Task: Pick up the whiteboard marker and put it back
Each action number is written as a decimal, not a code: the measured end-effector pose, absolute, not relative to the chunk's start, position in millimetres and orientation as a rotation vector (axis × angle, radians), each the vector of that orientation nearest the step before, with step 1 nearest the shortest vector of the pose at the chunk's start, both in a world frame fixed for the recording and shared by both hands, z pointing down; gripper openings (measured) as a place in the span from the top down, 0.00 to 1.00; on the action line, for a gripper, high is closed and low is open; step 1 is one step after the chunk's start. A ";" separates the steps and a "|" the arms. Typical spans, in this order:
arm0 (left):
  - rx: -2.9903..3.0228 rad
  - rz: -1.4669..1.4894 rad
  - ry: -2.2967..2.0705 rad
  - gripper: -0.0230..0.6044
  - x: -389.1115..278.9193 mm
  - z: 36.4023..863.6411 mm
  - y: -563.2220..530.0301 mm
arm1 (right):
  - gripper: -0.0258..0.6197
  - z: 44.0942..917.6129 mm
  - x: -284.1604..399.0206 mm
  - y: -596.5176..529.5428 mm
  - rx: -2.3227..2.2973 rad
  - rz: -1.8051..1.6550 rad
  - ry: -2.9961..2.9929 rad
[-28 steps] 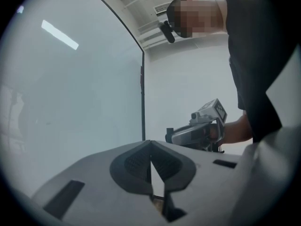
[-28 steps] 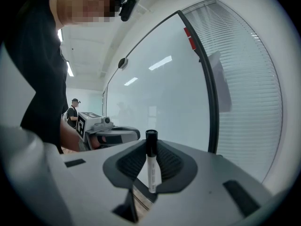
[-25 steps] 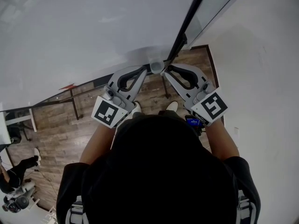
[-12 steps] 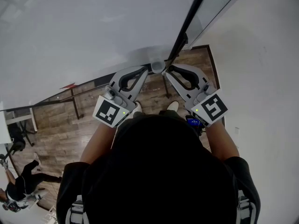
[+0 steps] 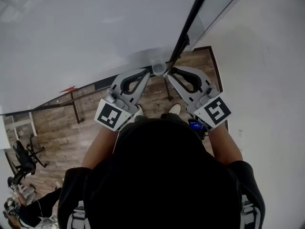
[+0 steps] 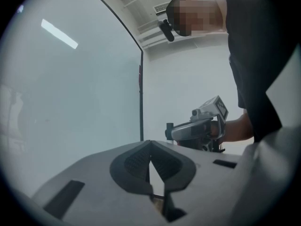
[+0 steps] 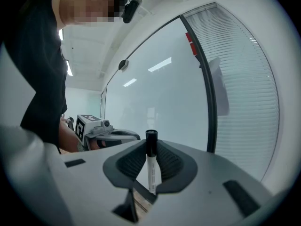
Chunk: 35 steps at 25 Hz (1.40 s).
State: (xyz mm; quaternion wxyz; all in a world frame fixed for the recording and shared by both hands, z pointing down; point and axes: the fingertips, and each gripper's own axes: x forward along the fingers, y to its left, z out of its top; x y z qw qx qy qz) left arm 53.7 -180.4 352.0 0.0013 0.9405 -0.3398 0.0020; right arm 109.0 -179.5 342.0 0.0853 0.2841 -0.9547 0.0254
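One marker (image 7: 151, 171), cap at 12 o'clock, stands clamped in the right hand-held gripper (image 7: 150, 147). The left hand-held gripper (image 6: 150, 147) is clenched, empty.

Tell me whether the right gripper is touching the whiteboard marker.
Touching. The right gripper view shows the right gripper closed on the upright whiteboard marker, with a pad pressing each side.

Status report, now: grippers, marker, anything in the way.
Left gripper shut, empty. Right gripper shut on marker, upright, black cap on top. Board straight ahead of both; nothing seen blocking.
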 end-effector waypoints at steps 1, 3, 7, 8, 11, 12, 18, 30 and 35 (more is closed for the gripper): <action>2.951 0.007 -1.071 0.96 53.1 352.4 -180.3 | 0.86 341.7 109.6 -179.8 0.856 0.078 -2.846; 2.943 0.012 -1.078 0.96 51.6 353.4 -180.0 | 0.86 340.6 110.7 -181.4 0.870 0.079 -2.847; 2.927 0.016 -1.102 0.96 48.9 355.2 -181.0 | 0.86 341.5 110.2 -184.9 0.840 0.092 -2.857; 2.923 0.015 -1.103 0.96 48.7 355.8 -181.7 | 0.86 342.0 110.9 -186.0 0.841 0.092 -2.856; 2.921 0.012 -1.096 0.96 47.4 356.8 -180.8 | 0.86 343.7 111.4 -186.1 0.858 0.090 -2.847; 2.923 0.010 -1.093 0.96 46.9 357.5 -180.7 | 0.86 344.7 111.1 -186.2 0.864 0.090 -2.843; 2.945 -0.012 -1.088 0.96 47.2 366.4 -185.2 | 0.86 348.9 111.8 -192.3 0.875 0.086 -2.850; 2.933 -0.024 -1.120 0.96 41.8 382.5 -197.1 | 0.86 352.4 98.9 -208.4 0.882 0.052 -2.860; 2.921 -0.052 -1.141 0.96 35.4 392.5 -199.1 | 0.86 368.0 95.3 -220.4 0.902 0.073 -2.843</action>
